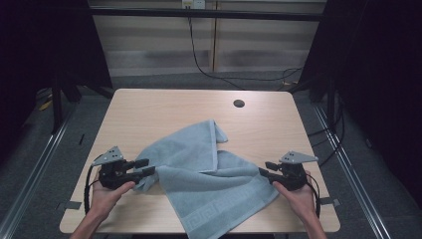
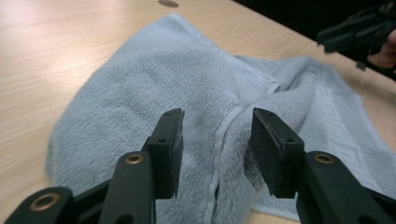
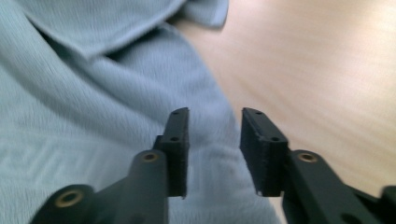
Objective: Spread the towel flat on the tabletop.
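Pale blue towel, no writing, seemingly unbranded.

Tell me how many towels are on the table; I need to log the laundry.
1. A single light blue towel lies crumpled and partly folded on the near half of the table, between the two grippers. Nothing suggests another beneath its folds.

I am working in what looks like a lab recording bay: a bare wooden table with a cable hole, black curtains at both sides, floor rails, grey carpet, and a cable hanging down the back wall.
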Tool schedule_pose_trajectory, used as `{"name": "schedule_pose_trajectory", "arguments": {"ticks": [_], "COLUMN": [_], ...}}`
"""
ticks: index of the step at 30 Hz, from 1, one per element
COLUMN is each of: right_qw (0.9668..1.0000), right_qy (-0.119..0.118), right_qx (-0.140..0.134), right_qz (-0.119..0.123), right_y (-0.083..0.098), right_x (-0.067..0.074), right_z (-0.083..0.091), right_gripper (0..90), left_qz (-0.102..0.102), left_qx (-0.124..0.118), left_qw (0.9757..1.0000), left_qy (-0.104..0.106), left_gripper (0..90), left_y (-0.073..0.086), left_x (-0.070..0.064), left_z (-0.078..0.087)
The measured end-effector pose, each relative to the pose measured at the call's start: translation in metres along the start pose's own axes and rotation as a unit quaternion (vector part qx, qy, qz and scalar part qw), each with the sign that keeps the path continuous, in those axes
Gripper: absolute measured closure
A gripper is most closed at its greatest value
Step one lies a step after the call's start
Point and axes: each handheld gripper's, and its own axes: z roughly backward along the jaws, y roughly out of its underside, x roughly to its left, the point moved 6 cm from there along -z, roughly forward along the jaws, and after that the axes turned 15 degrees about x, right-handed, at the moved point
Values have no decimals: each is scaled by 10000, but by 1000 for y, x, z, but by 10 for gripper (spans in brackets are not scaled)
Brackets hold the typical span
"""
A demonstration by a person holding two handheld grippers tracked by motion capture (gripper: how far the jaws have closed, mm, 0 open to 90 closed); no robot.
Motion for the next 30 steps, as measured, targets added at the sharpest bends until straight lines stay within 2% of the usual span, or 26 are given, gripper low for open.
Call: {"name": "schedule_pose_trajectory", "arguments": {"ticks": [1,2,3,4,5,7,8,9,11,12,13,15,17,18,19,20,21,22,23,24,27,28,30], "right_qw": [10000,9999,9997,9995,9993,9985,9981,9974,9967,9964,9964,9963,9967,9973,9973,9974,9970,9967,9967,9958,9940,9940,9926], "right_qy": [-70,-126,-187,-251,-317,-437,-482,-544,-550,-549,-549,-552,-432,-292,-292,-176,-161,-215,-215,-324,-520,-520,-670], "right_qx": [-9,-1,43,89,119,191,236,300,419,445,445,476,542,567,567,521,531,570,570,649,753,753,801], "right_qz": [24,53,141,167,184,253,299,364,436,467,467,446,427,371,371,464,534,531,531,557,599,599,616], "right_y": [-5,-10,-14,-19,-24,-34,-39,-44,-50,-54,-54,-61,-62,-60,-60,-58,-56,-55,-55,-50,-39,-39,-30], "right_x": [1,3,5,9,11,17,20,24,28,30,30,32,30,28,28,29,29,31,31,33,43,43,50], "right_z": [-2,-6,-13,-20,-29,-47,-55,-66,-80,-86,-86,-100,-107,-113,-113,-112,-111,-109,-109,-104,-94,-94,-87], "right_gripper": [599,587,578,573,567,549,542,527,511,500,500,474,464,469,469,561,641,731,731,820,853,853,856], "left_qz": [-28,16,16,32,32,-42,-70,-158,-305,-271,-292,-286,-206,-182,-159,-5,-5,80,80,143,204,204,228], "left_qx": [85,239,239,473,473,850,1036,1112,1120,1125,1154,1156,1105,1102,1091,1033,1033,985,985,952,919,919,896], "left_qw": [10000,9997,9997,9989,9989,9961,9941,9927,9914,9917,9915,9918,9928,9929,9933,9944,9944,9948,9948,9950,9951,9951,9951], "left_qy": [-42,-111,-111,8,8,-251,-310,-434,-610,-569,-527,-464,-425,-399,-349,-240,-240,-236,-236,-277,-317,-317,-336], "left_gripper": [511,480,443,419,403,382,383,392,494,564,564,708,745,747,747,729,712,692,667,630,573,566,560], "left_y": [-1,-3,-3,-2,-2,5,10,16,16,16,17,19,20,21,21,21,21,21,21,20,20,20,20], "left_x": [0,2,2,5,5,10,11,11,11,10,10,10,12,12,14,17,17,19,19,22,25,25,27], "left_z": [-6,-19,-19,-34,-34,-49,-55,-60,-58,-56,-54,-52,-50,-50,-50,-51,-51,-50,-50,-50,-49,-49,-50]}}
